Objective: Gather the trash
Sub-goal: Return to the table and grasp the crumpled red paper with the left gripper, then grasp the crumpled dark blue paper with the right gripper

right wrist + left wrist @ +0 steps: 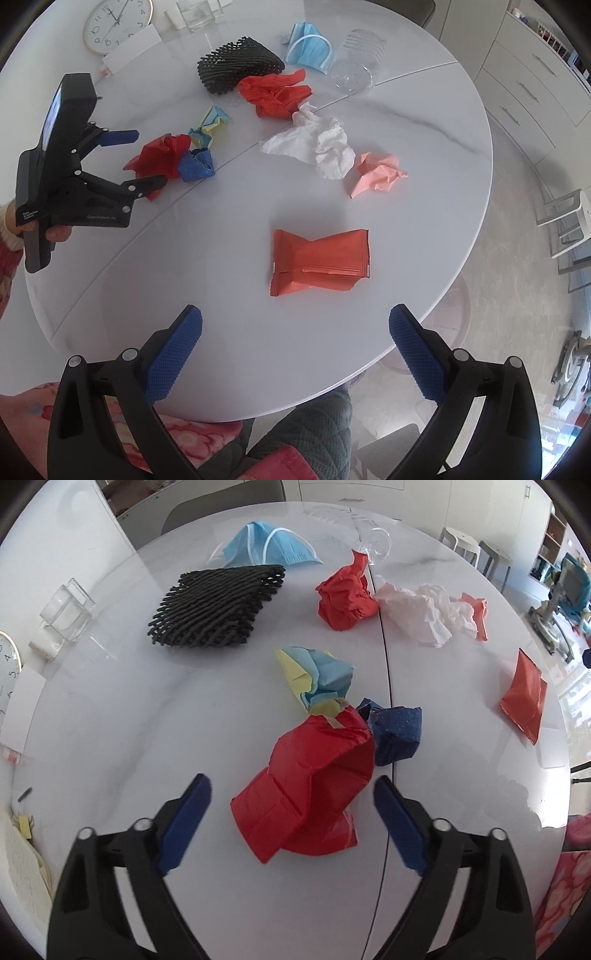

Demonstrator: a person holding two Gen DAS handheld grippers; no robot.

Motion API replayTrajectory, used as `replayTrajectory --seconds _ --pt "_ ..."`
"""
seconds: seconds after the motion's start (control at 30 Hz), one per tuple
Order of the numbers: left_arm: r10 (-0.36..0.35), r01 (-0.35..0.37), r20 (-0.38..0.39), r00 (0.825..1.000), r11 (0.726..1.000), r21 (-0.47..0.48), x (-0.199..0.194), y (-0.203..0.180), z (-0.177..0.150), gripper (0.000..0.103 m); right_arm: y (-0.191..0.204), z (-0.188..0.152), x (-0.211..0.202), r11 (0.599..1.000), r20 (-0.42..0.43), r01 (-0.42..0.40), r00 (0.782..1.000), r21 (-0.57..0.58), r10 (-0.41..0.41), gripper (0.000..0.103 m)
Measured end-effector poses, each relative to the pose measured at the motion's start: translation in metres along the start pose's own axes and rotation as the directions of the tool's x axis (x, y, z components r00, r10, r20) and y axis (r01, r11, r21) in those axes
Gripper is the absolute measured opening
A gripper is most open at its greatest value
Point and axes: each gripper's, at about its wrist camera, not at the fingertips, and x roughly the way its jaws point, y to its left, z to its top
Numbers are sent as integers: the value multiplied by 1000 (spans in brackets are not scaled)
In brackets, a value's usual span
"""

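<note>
Trash lies scattered on a white marble table [110,709]. My left gripper [291,794] is open, its blue pads either side of a crumpled red paper [314,786], also seen in the right wrist view [159,155]. Beside that paper lie a blue wad [397,734] and a yellow-blue paper [317,679]. My right gripper [295,325] is open and empty, a little short of an orange-red wrapper [317,258]. The left gripper also shows in the right wrist view [142,158].
Farther back lie a black foam net [218,605], a blue face mask [269,546], another red paper wad [345,594], white tissue [424,613], pink paper [376,171] and a clear plastic cup [356,61]. A clock [116,24] and glass jar [66,609] stand at the table's edge.
</note>
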Motion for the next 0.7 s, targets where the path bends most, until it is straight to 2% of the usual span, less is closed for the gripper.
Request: replayTrajectory --seconds 0.07,0.23,0.4,0.7 --pt "-19 19 -6 1000 1000 -11 5 2 3 81 -1 0 0 1000 -3 5 1000 9 -5 101" --pt "-61 61 -8 998 998 -19 8 2 4 65 -4 4 0 999 -4 -4 1000 36 4 101" --pt "-69 69 -1 998 997 -37 9 2 0 63 0 17 1 998 21 -52 998 26 52 101" --pt "-134 137 34 990 981 -140 4 28 -12 60 46 72 34 984 40 -143 988 -109 148 100"
